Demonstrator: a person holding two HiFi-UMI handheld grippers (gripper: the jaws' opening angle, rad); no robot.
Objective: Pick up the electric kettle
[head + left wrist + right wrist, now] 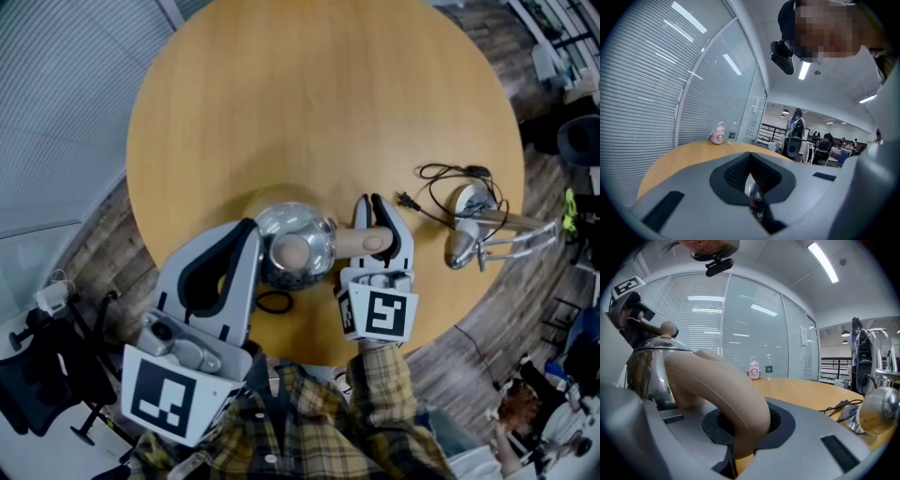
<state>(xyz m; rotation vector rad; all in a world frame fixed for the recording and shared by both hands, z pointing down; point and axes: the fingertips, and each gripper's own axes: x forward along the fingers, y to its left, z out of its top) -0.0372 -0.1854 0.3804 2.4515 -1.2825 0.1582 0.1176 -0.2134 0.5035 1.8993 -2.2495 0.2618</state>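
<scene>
The electric kettle (295, 246) stands on the round wooden table (319, 94) near its front edge; it has a shiny steel body, a beige lid knob and a beige curved handle (361, 241) pointing right. My right gripper (375, 214) is shut on that handle, its pads pressing both sides. In the right gripper view the handle (722, 390) arches out of the jaws and the steel body (647, 371) rises at the left. My left gripper (246, 236) sits close against the kettle's left side with its jaws together and nothing between them (751, 180).
A silver desk lamp (478, 234) lies on the table's right edge with a black cable (441, 187) coiled beside it. A black cord loop (274, 302) lies just in front of the kettle. A pink bottle (753, 369) and a water bottle (768, 366) stand at the far side.
</scene>
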